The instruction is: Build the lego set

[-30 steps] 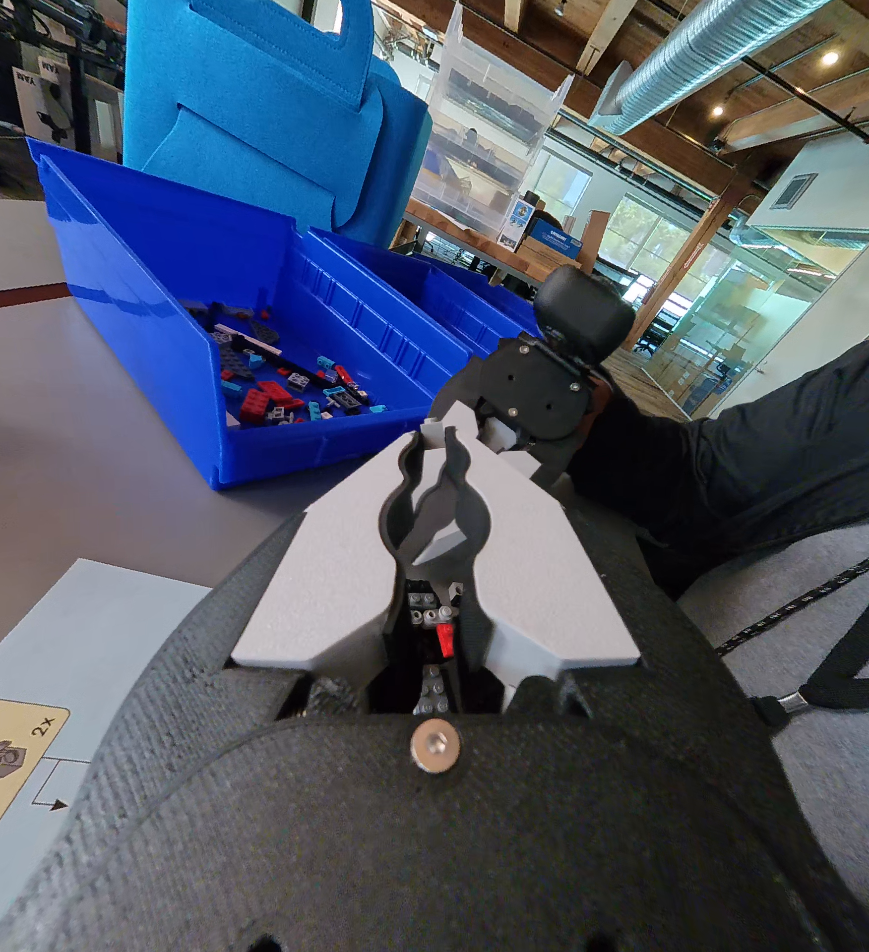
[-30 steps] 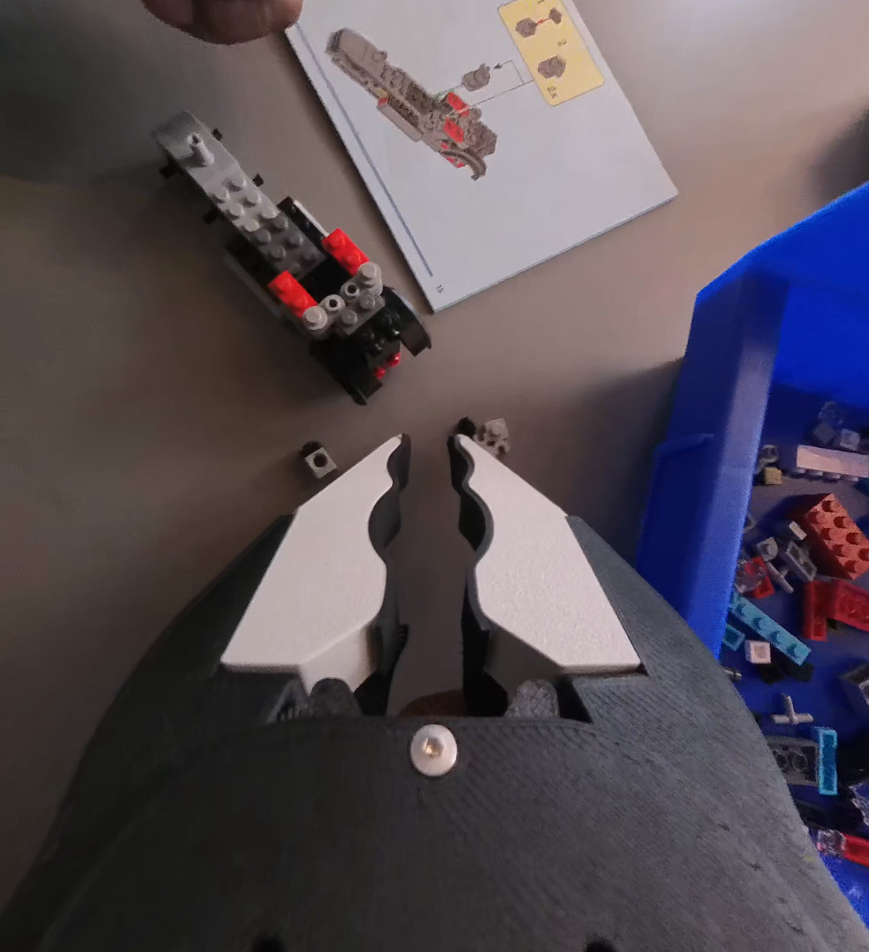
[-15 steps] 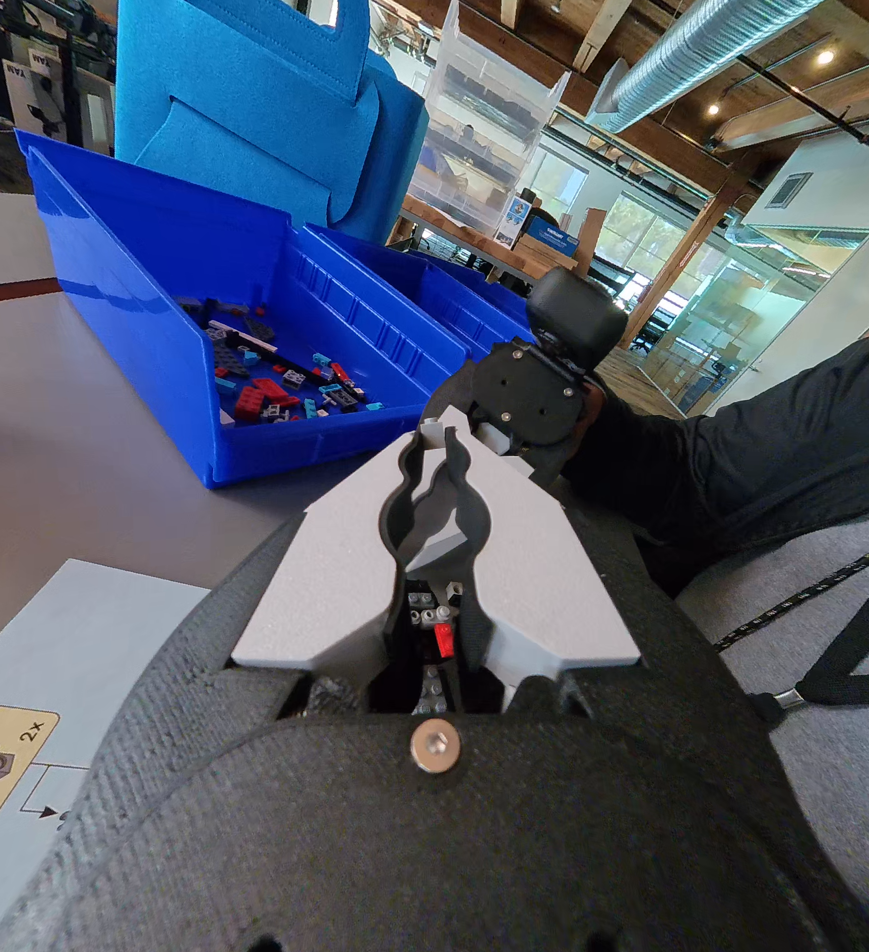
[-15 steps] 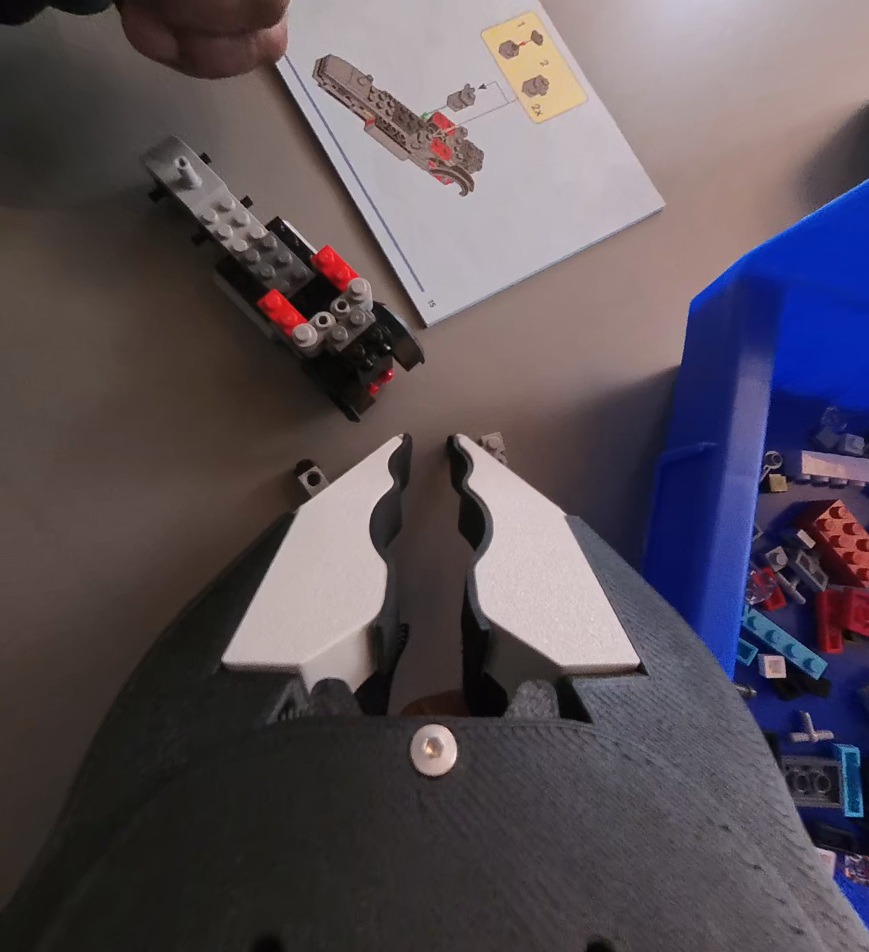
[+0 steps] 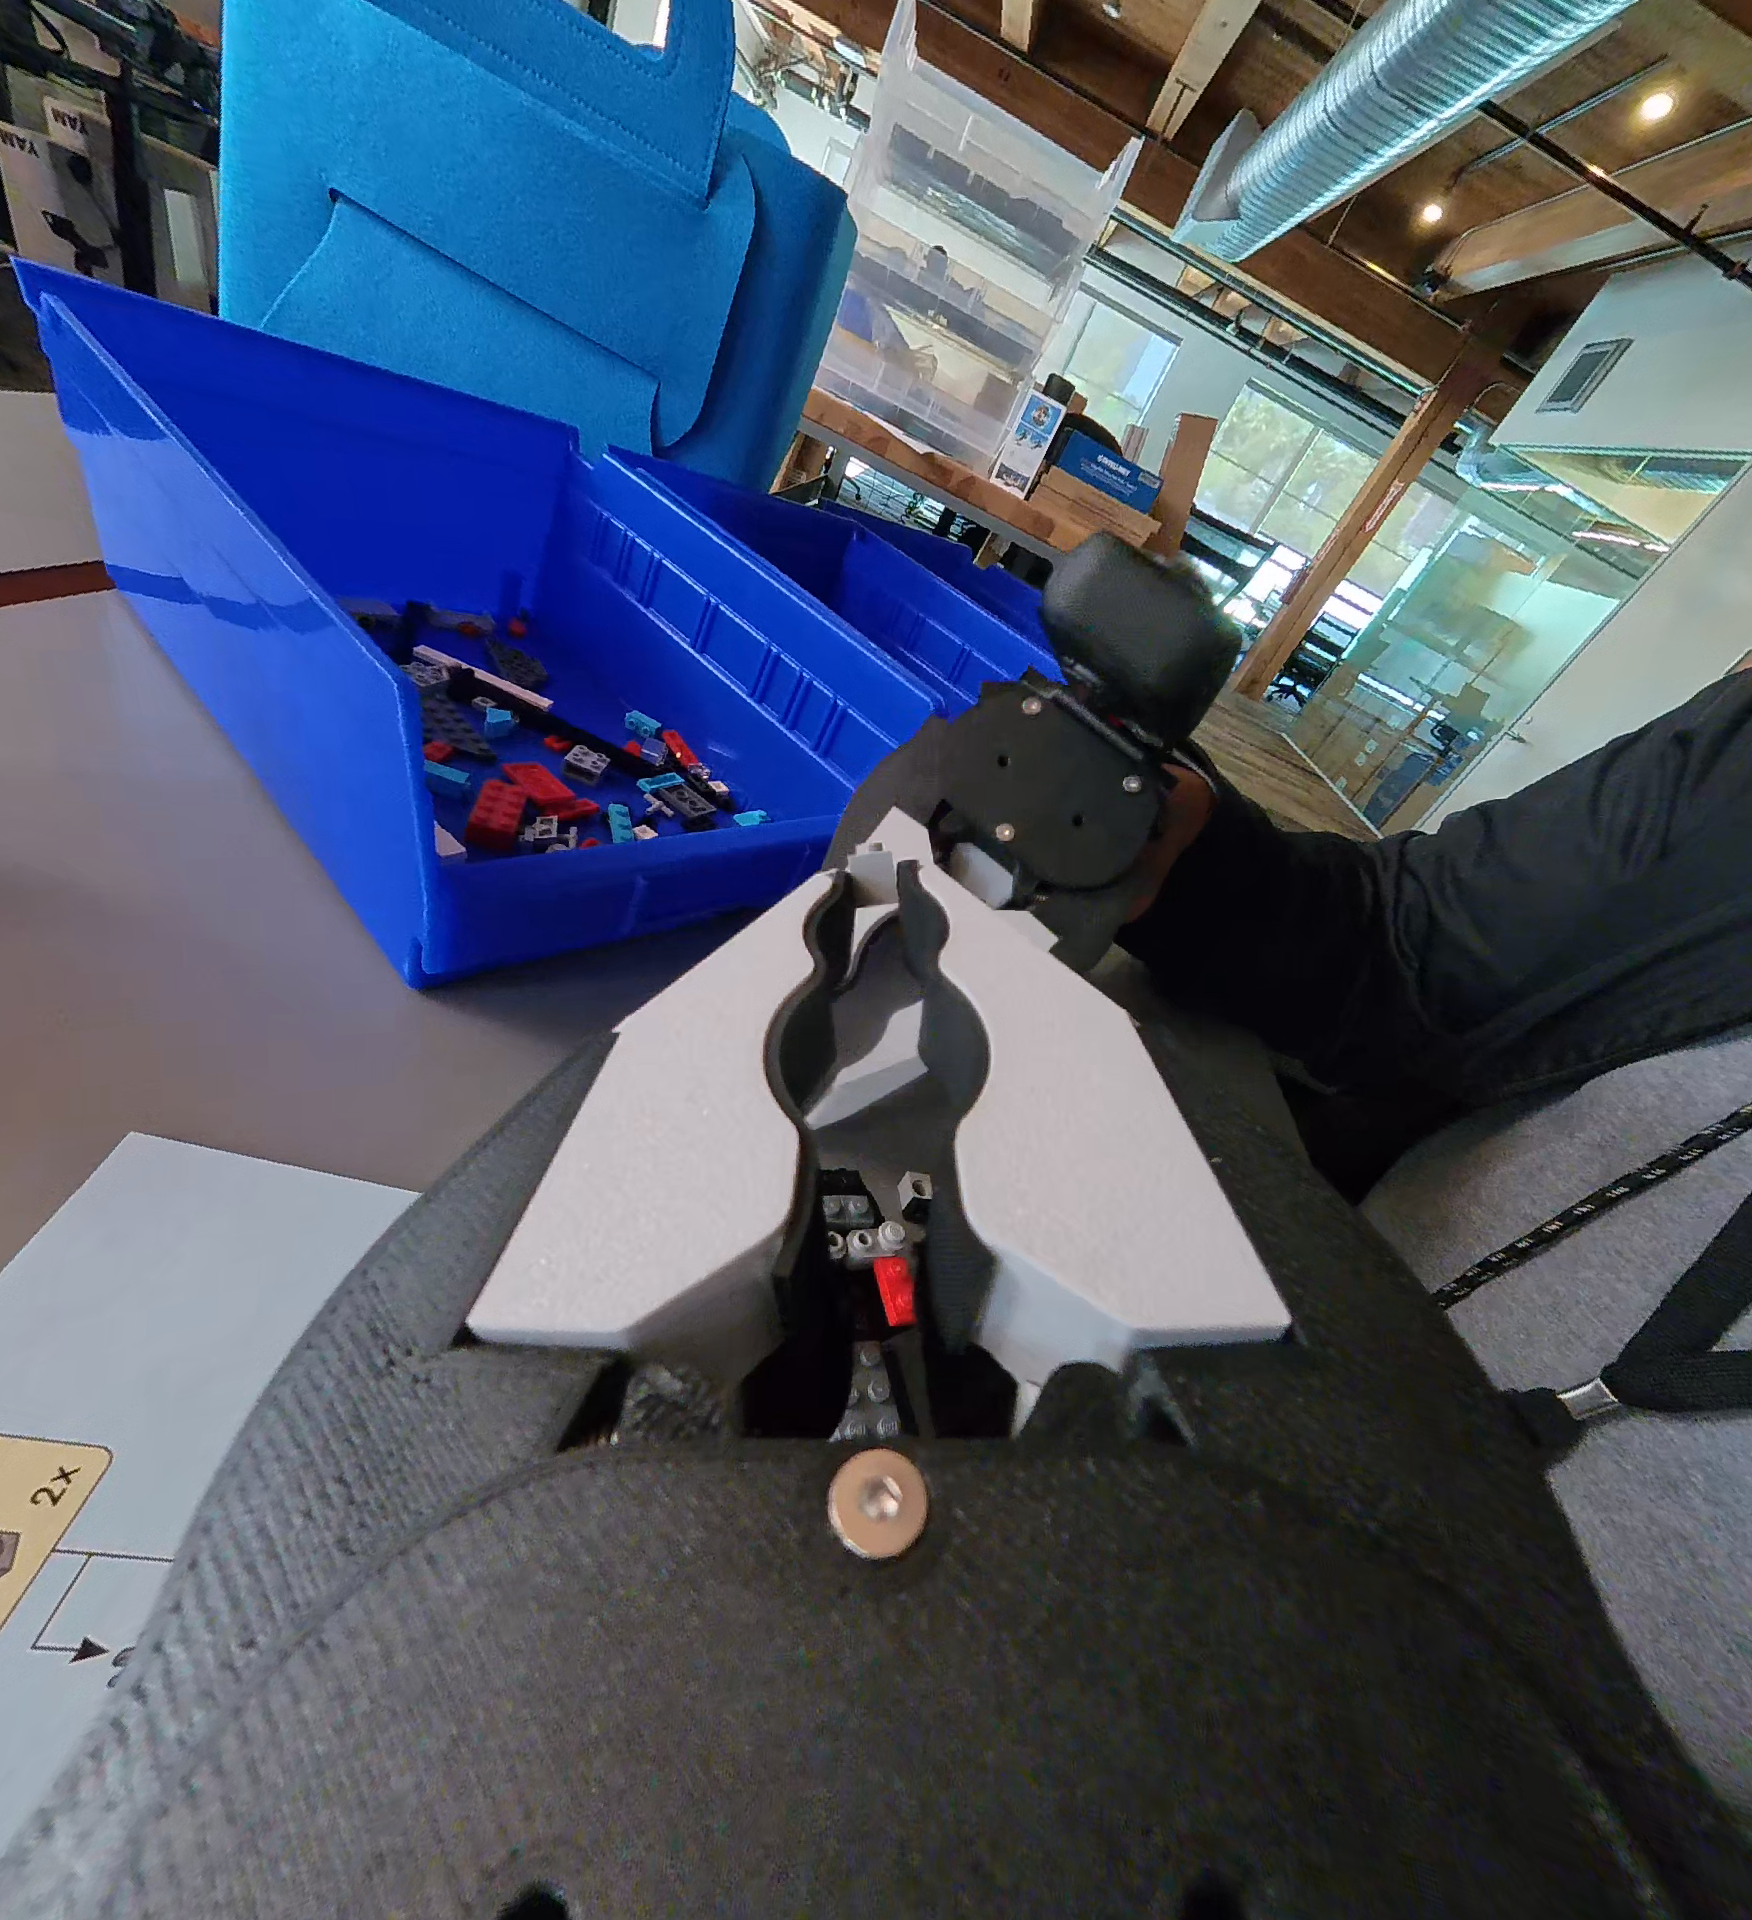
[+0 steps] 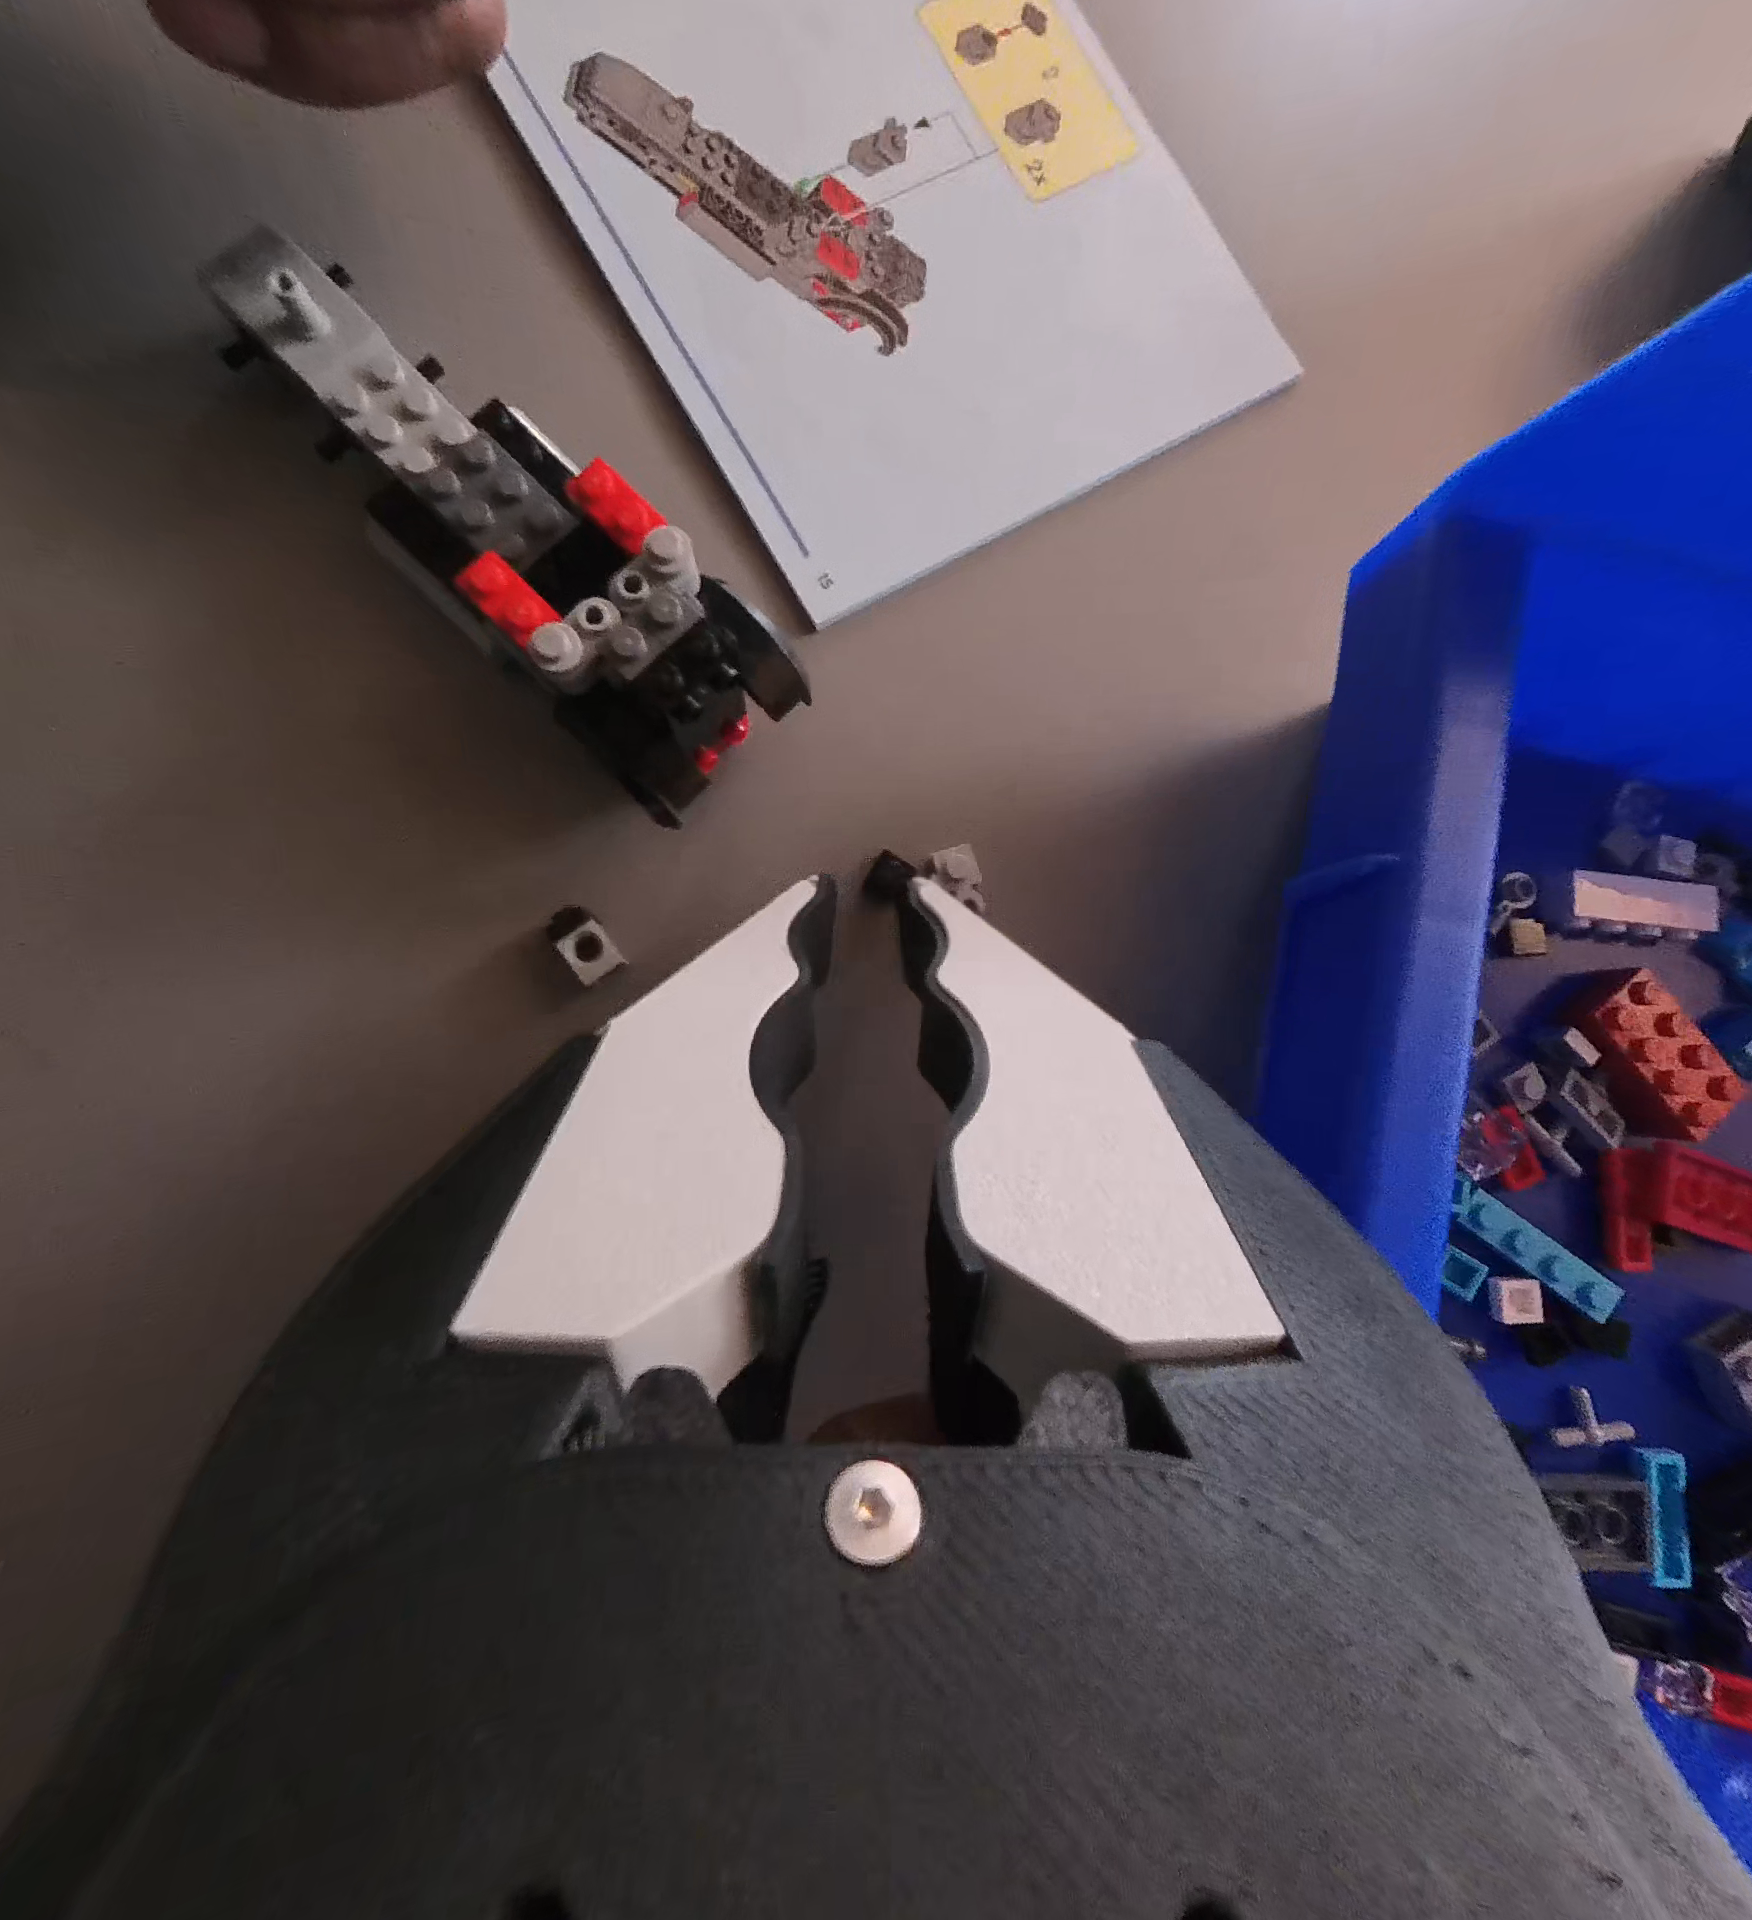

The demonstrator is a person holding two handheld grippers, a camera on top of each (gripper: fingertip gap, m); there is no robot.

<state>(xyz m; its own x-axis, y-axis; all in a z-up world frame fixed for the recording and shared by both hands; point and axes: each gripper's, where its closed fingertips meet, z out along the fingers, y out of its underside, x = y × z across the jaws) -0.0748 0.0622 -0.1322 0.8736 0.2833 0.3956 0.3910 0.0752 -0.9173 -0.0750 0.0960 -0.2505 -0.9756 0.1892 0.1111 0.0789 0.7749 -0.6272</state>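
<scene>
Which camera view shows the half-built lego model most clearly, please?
The right wrist view shows it best: the half-built lego model lies whole on the table, seen from above, beside the instruction sheet. In the left wrist view only a few grey, black and red pieces of it show through the gap between the left hand-held gripper's fingers.

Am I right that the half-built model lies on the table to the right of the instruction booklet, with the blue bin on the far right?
Not quite: in the right wrist view the model lies left of the booklet, not right. The bin is on the far right.
</scene>
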